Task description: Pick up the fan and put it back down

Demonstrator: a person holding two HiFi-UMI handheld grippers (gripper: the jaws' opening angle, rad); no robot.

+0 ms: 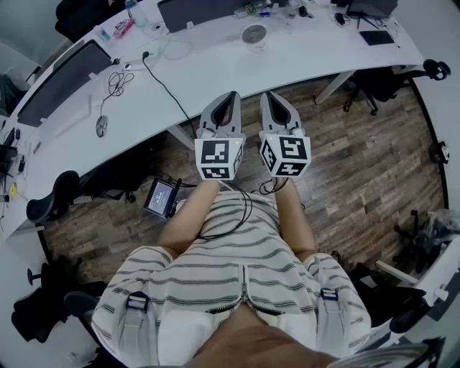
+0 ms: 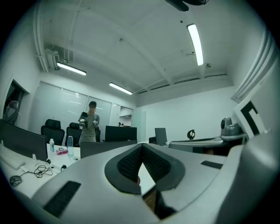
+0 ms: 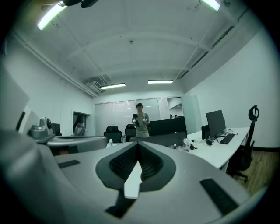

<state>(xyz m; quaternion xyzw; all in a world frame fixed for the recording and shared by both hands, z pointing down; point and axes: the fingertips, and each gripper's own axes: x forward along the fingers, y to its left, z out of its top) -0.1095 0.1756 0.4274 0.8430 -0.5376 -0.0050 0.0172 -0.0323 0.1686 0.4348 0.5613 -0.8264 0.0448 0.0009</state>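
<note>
An open office with a brown wood-plank floor (image 1: 359, 165) has a long, curved white desk (image 1: 302, 54) running across the top of the head view. The small round white desk fan (image 1: 254, 34) stands upright on the far side of this desk, near a dark flat monitor (image 1: 195, 10) and well apart from both grippers. A thin black cable (image 1: 164, 86) trails across the desktop to its front edge, and a grey computer mouse (image 1: 101, 126) lies further left, below a second dark monitor (image 1: 63, 77).

The person, in a white shirt with dark stripes (image 1: 230, 273), holds both tools out level and side by side above the floor, short of the desk edge. The left gripper (image 1: 233, 96) has its jaws pressed together; in its own view the ribbed black pads (image 2: 131, 164) meet at the tip with nothing between them. The right gripper (image 1: 266, 96) is just beside it, not touching, and its jaws are likewise closed tip to tip and empty, the black pads (image 3: 148, 164) converging to a point.

In both gripper views another person (image 2: 89, 124) stands across the room behind dark monitors and black office chairs (image 2: 51, 130), under long ceiling strip lights (image 2: 195, 43).
</note>
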